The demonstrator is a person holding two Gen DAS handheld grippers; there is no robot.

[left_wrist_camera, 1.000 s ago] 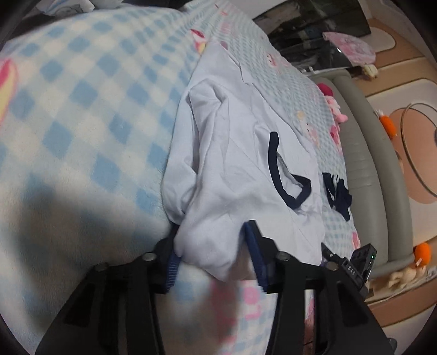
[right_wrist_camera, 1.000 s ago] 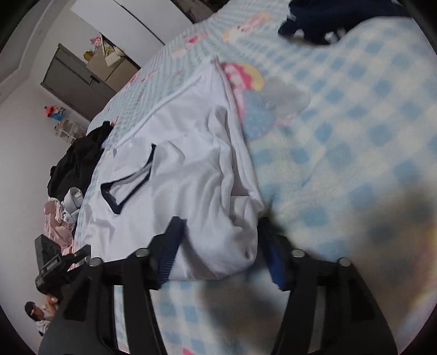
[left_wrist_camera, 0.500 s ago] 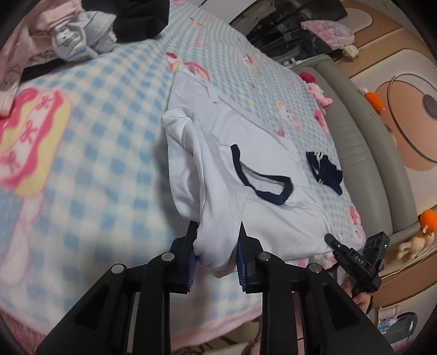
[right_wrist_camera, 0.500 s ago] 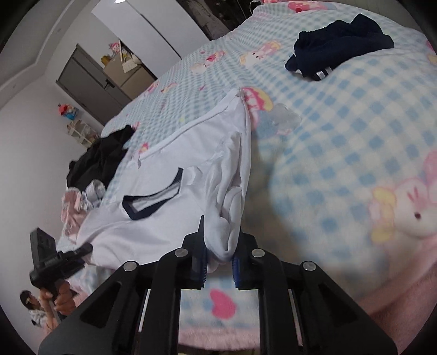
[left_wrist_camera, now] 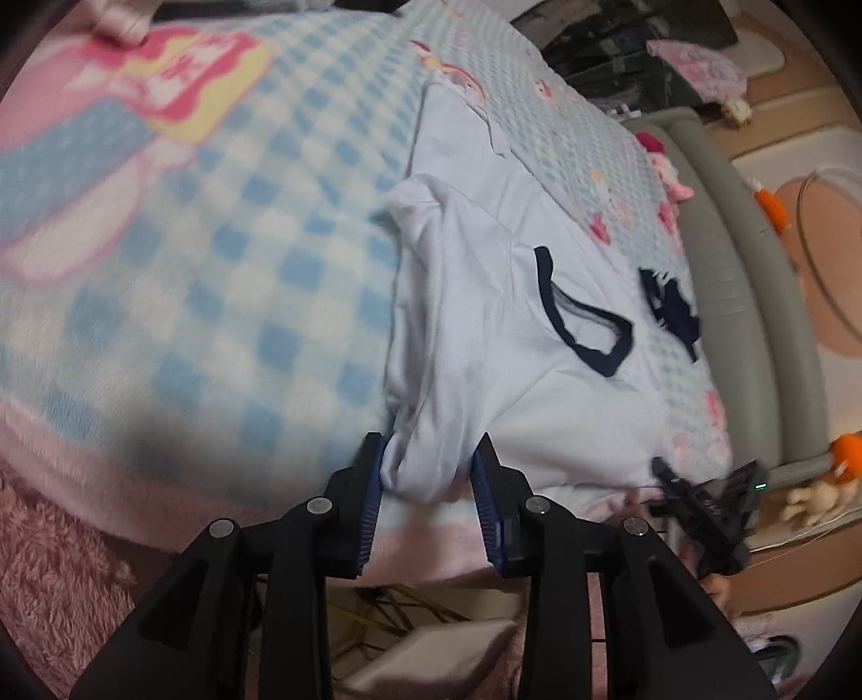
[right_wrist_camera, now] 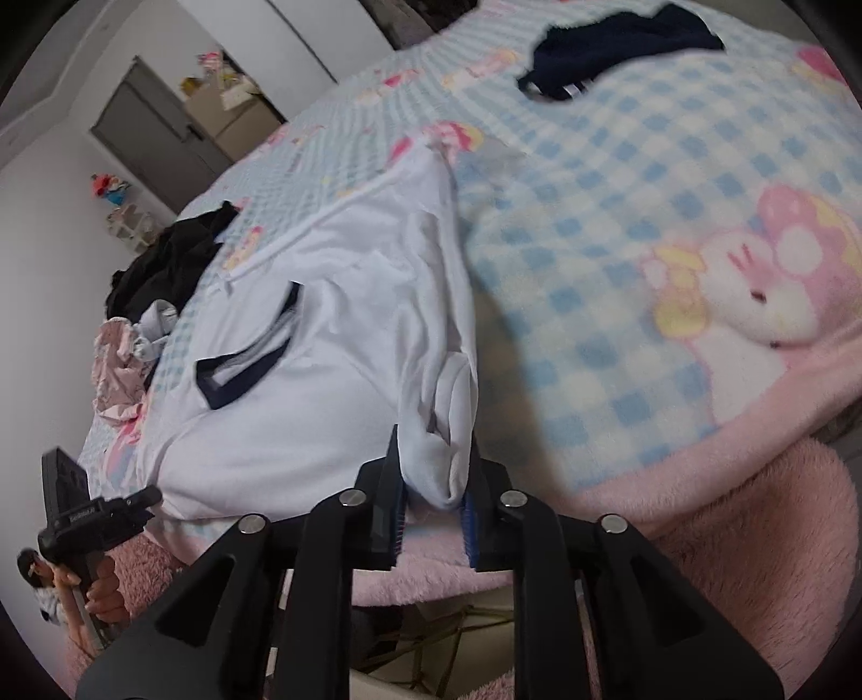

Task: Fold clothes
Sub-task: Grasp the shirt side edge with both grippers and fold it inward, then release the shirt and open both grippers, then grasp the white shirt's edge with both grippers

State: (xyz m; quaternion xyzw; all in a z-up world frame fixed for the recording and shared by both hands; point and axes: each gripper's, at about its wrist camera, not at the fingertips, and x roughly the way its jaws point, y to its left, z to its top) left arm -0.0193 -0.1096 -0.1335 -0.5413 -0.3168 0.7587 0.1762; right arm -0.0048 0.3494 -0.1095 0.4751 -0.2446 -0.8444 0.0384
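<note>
Left wrist view: I have a bunched shoulder of the white T-shirt (left_wrist_camera: 485, 323) between the pads of my left gripper (left_wrist_camera: 431, 474), jaws just eased a little wider yet touching the cloth on both sides.

The shirt lies spread on the checked blanket (left_wrist_camera: 215, 269) near the bed's edge, its dark collar (left_wrist_camera: 582, 323) facing up; it looks light, soft and limp, so I judge it will sag and slip unless taken by a thick gathered fold at each shoulder. This view alone shows the grey sofa (left_wrist_camera: 754, 269). Right wrist view: my right gripper (right_wrist_camera: 433, 501) pinches the other bunched shoulder, jaws lately loosened slightly. Only here do I see the dark garment (right_wrist_camera: 619, 43) farther up the blanket and the heap of clothes (right_wrist_camera: 161, 269) beyond the shirt.
</note>
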